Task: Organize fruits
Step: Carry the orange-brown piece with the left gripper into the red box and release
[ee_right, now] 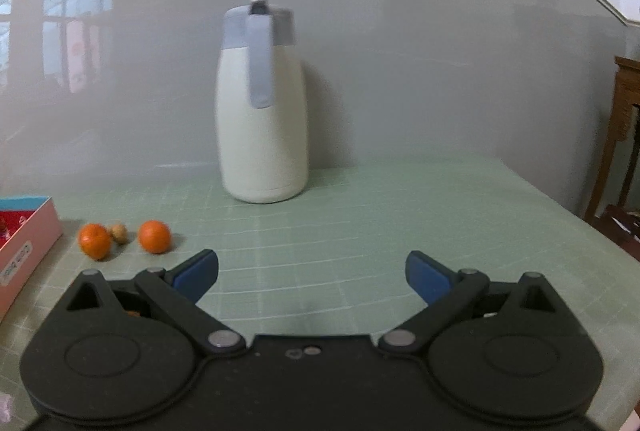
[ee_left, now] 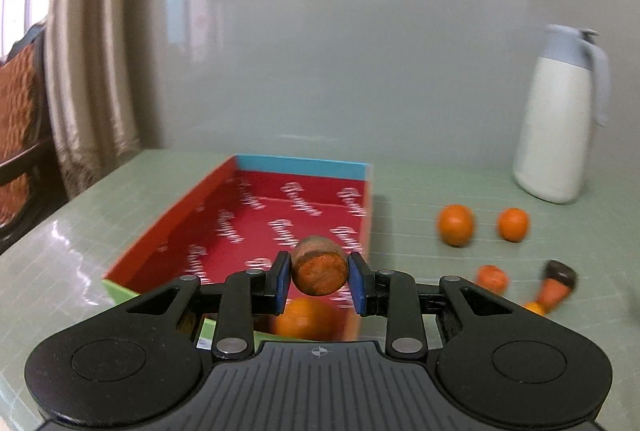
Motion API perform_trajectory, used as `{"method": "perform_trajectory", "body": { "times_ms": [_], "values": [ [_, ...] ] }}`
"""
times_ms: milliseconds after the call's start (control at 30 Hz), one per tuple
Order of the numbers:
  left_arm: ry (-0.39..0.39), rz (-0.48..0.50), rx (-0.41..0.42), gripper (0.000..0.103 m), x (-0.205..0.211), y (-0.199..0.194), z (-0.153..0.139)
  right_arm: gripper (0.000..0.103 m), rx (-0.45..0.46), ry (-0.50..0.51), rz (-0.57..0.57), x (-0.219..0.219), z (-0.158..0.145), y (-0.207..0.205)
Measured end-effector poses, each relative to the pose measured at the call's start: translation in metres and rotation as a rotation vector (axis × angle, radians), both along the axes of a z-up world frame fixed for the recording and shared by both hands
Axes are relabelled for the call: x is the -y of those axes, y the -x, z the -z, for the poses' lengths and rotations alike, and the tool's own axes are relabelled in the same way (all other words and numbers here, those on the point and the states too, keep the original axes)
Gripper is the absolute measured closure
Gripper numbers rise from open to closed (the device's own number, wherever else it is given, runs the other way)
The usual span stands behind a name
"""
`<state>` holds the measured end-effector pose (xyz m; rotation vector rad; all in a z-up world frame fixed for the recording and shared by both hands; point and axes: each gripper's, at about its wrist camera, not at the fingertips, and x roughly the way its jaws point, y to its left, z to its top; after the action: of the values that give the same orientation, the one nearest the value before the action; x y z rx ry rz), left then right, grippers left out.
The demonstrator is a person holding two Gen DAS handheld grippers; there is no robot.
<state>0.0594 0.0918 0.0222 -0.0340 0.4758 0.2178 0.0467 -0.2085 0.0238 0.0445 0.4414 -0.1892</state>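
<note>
**A:** One fruit is in the left gripper (ee_left: 319, 277) now: a brownish-orange round fruit (ee_left: 319, 270) pinched between the blue pads, hanging above the near end of the red box (ee_left: 280, 215). A larger orange (ee_left: 306, 317) already lies in the box right under it.

**B:** What could go wrong from there?

**A:** Mostly the drop. The pads touch only the fruit's sides, and it looks soft and rounded, so I judge it could slip out early. Let go where it hangs, it would likely land on that orange and could roll, perhaps over the box's low near wall. The picture is smeared too, so the aim may be loose.

**B:** And the right gripper (ee_right: 312, 277)?

**A:** Jaws spread wide, nothing between them, over bare green table (ee_right: 400, 231). It faces the white jug (ee_right: 262, 119), which stands upright well beyond it.

**B:** What else is lying around?

**A:** Two oranges (ee_left: 456, 225) sit on the table right of the box, with smaller orange pieces (ee_left: 492, 278) and a dark-capped object (ee_left: 558, 283) nearer, too blurred to name. From the right wrist, a small tan nut-like thing (ee_right: 119, 232) sits between the two oranges. Nothing blocks the box's open top; the jug is clear of the fruit.
</note>
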Motion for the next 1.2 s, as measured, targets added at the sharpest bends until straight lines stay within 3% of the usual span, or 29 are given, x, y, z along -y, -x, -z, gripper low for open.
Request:
{"method": "perform_trajectory", "body": {
  "times_ms": [300,367,400,433,733,1200],
  "values": [
    [0.022,-0.038,-0.025,0.071,-0.022,-0.007,0.008,0.003,-0.013,0.022,-0.025,-0.017,0.006,-0.004],
    [0.035,-0.047,-0.002,0.041,-0.022,-0.003,0.007,0.003,-0.014,0.026,-0.026,-0.018,0.006,-0.004],
    [0.027,-0.060,0.021,0.013,-0.021,0.000,0.005,0.003,-0.015,0.026,-0.027,-0.017,0.006,-0.005],
    [0.006,-0.077,0.053,0.007,-0.019,0.004,0.002,0.003,-0.016,0.024,-0.028,-0.017,0.006,-0.004],
    [-0.055,-0.068,0.082,0.000,-0.007,0.013,-0.003,0.003,-0.004,0.016,-0.059,-0.015,0.006,0.002],
    [-0.048,-0.061,0.064,0.000,-0.009,0.012,0.000,0.004,-0.007,-0.035,-0.136,-0.034,0.008,-0.004]
  ]
}}
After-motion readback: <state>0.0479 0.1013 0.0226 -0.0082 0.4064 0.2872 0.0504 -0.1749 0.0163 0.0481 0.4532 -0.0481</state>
